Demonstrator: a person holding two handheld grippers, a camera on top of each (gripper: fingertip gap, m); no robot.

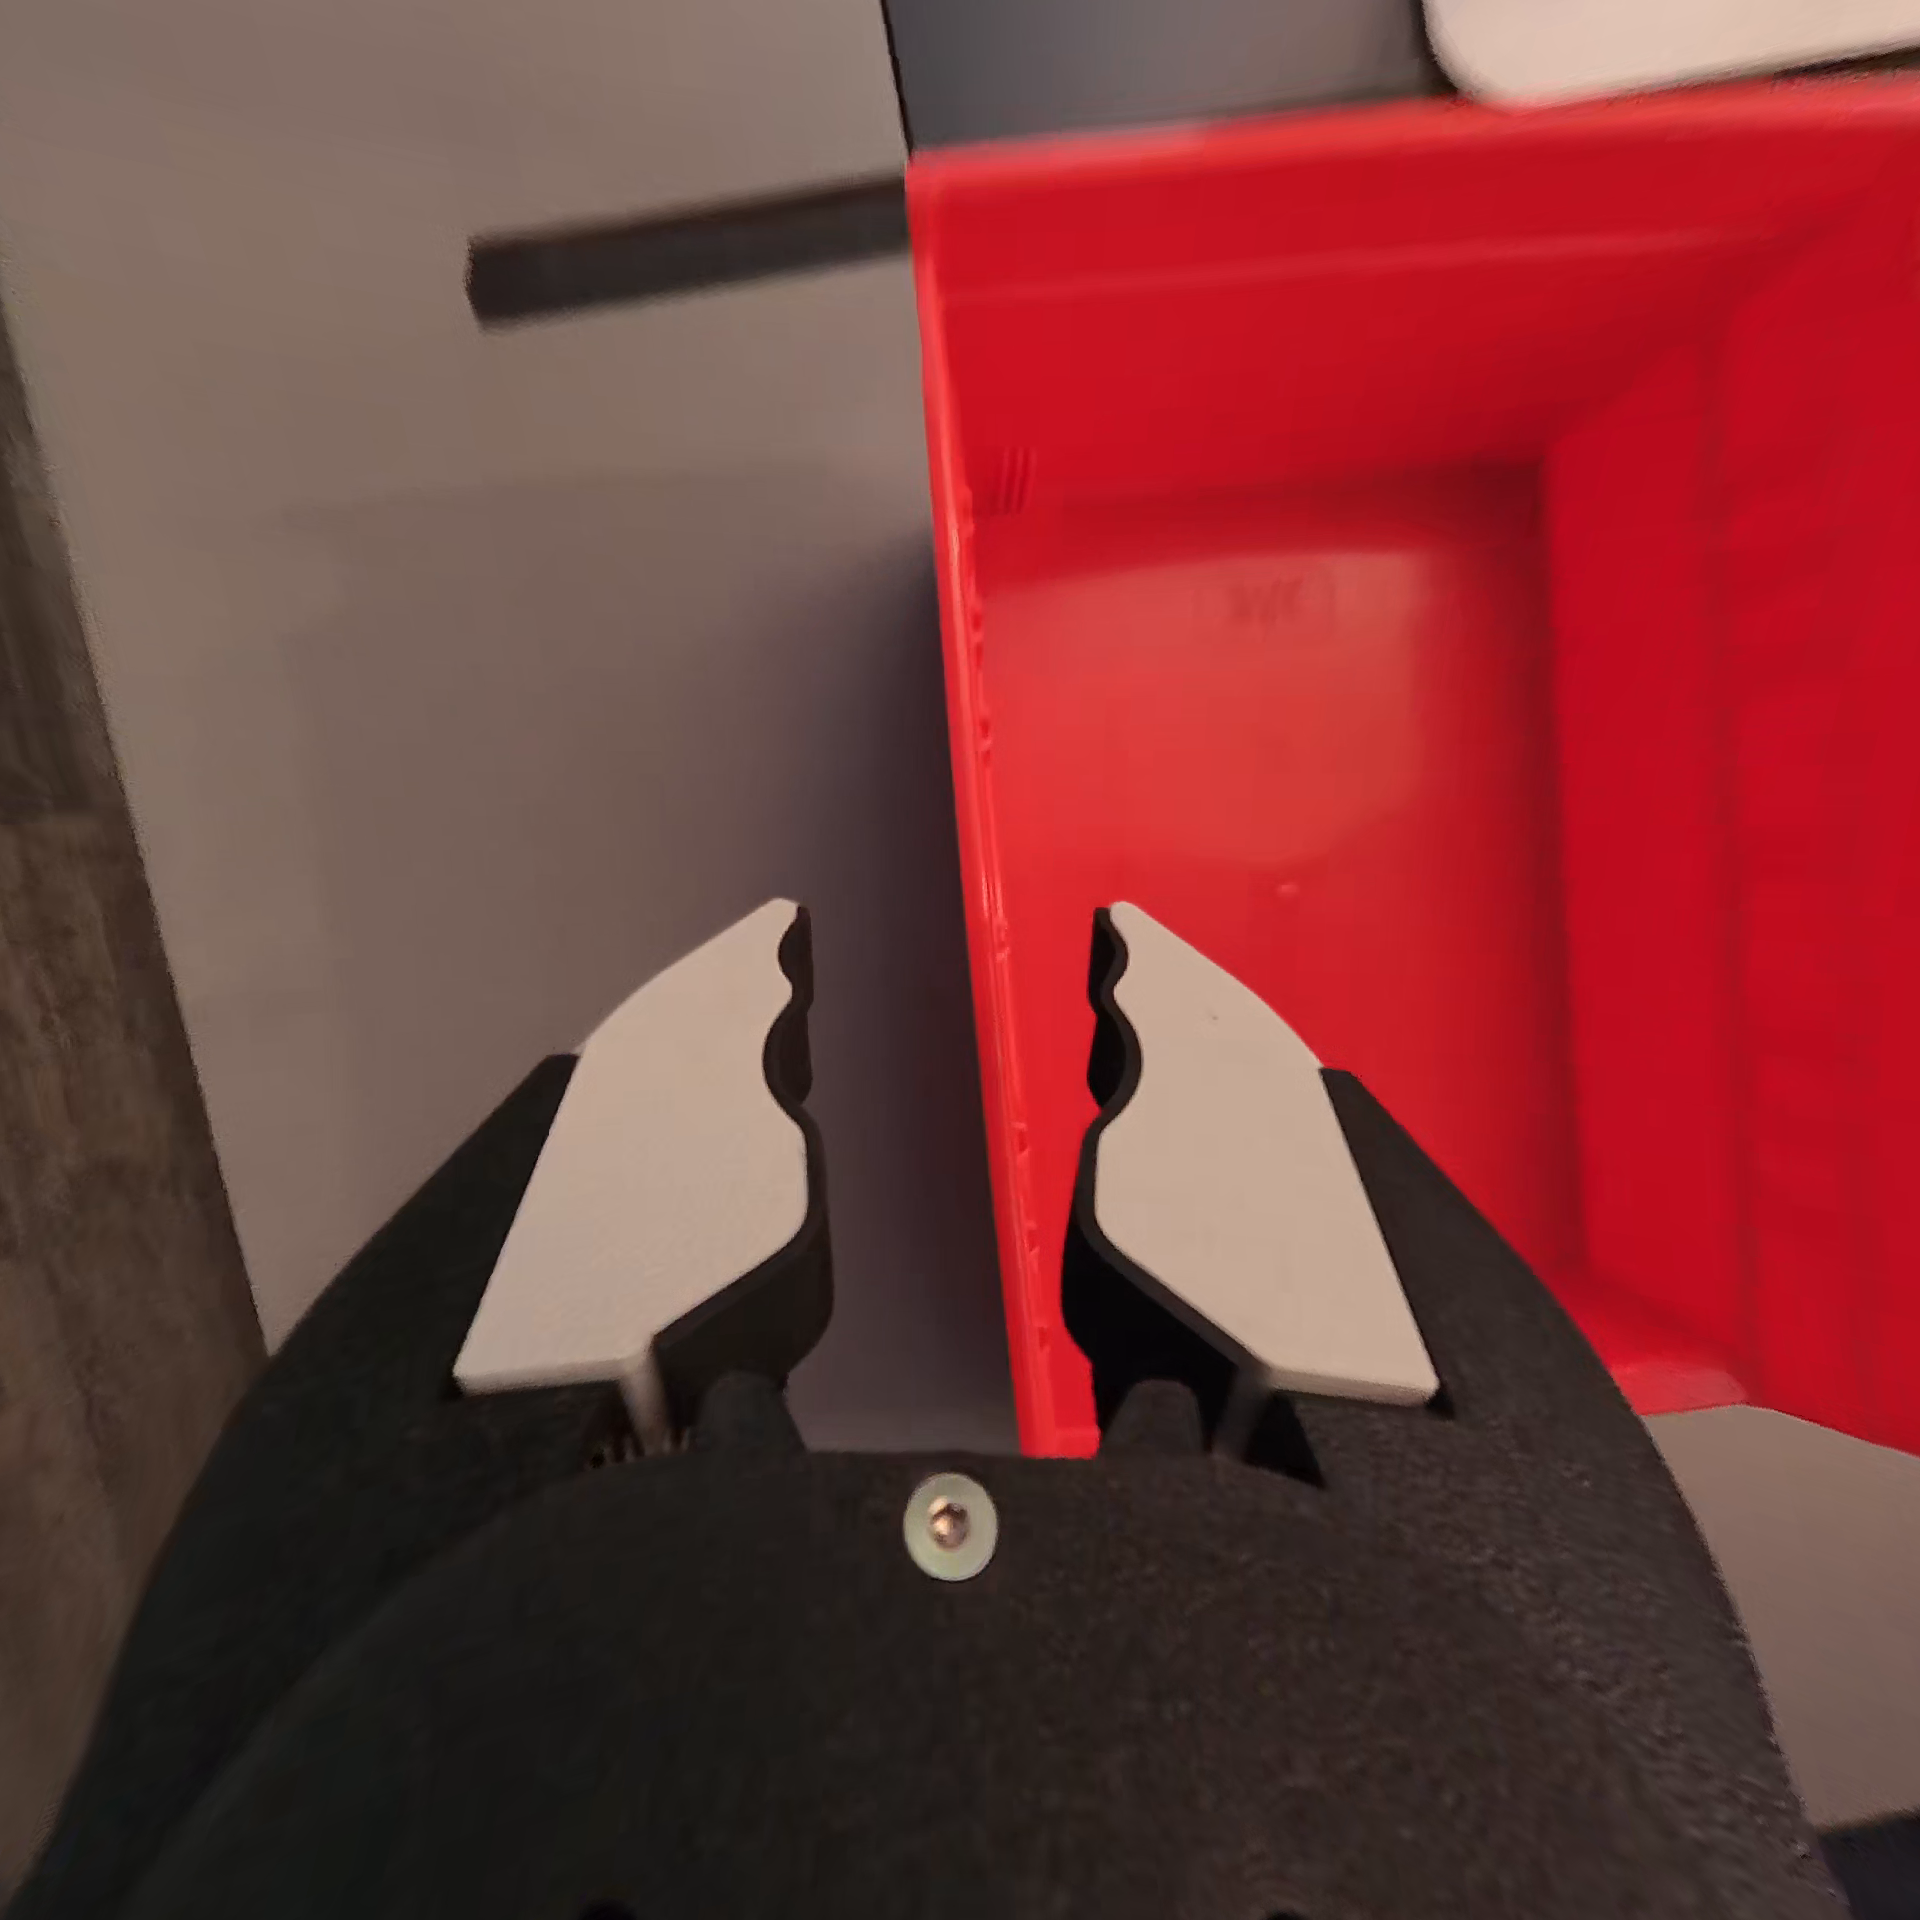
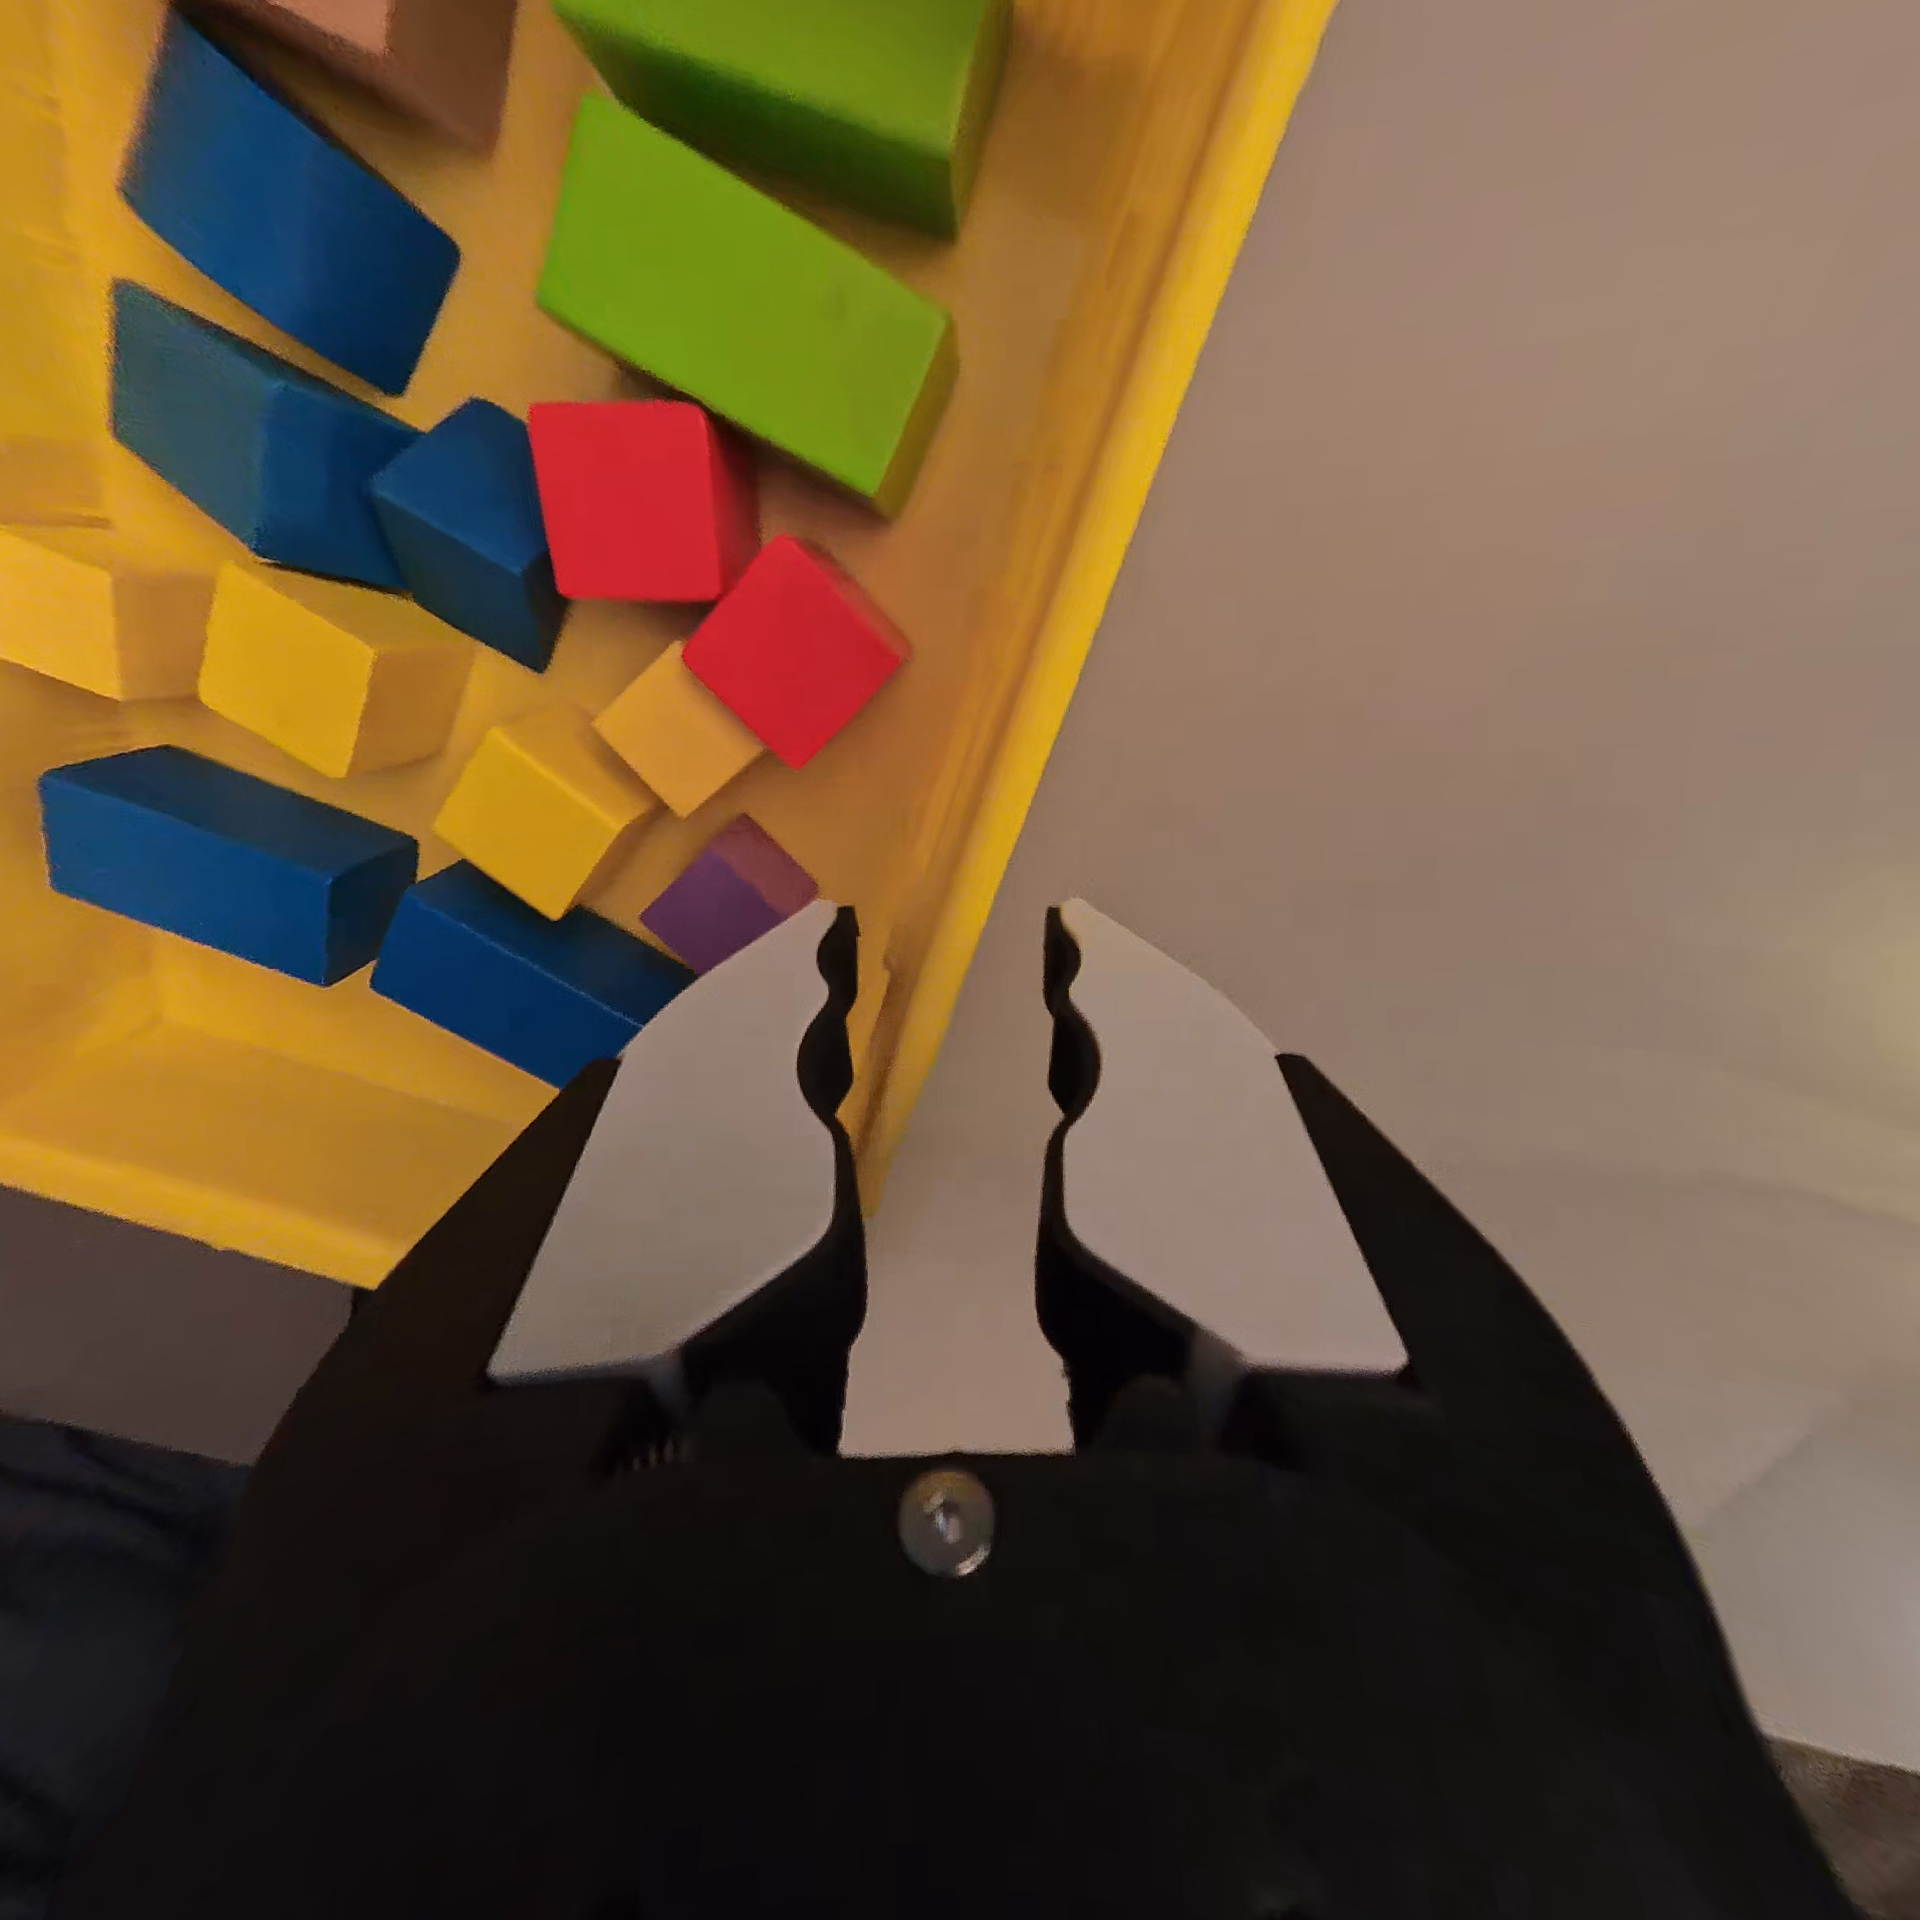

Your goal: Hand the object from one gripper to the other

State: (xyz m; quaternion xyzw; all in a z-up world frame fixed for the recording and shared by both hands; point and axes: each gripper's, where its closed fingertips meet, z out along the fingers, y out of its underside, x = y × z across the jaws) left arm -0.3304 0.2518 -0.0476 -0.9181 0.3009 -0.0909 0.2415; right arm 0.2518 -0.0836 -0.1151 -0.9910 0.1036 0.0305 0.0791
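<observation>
Grippers both sitting parted, holding nothing: left gripper straddling red bin wall, probably staging to receive; right gripper hovering by yellow tray, blocks waiting unpicked.

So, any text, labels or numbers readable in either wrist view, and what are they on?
None I can quote.
Red bin: a faint moulded mark on its floor, too blurred to read.
Coloured blocks and yellow tray: no markings visible.
</observation>
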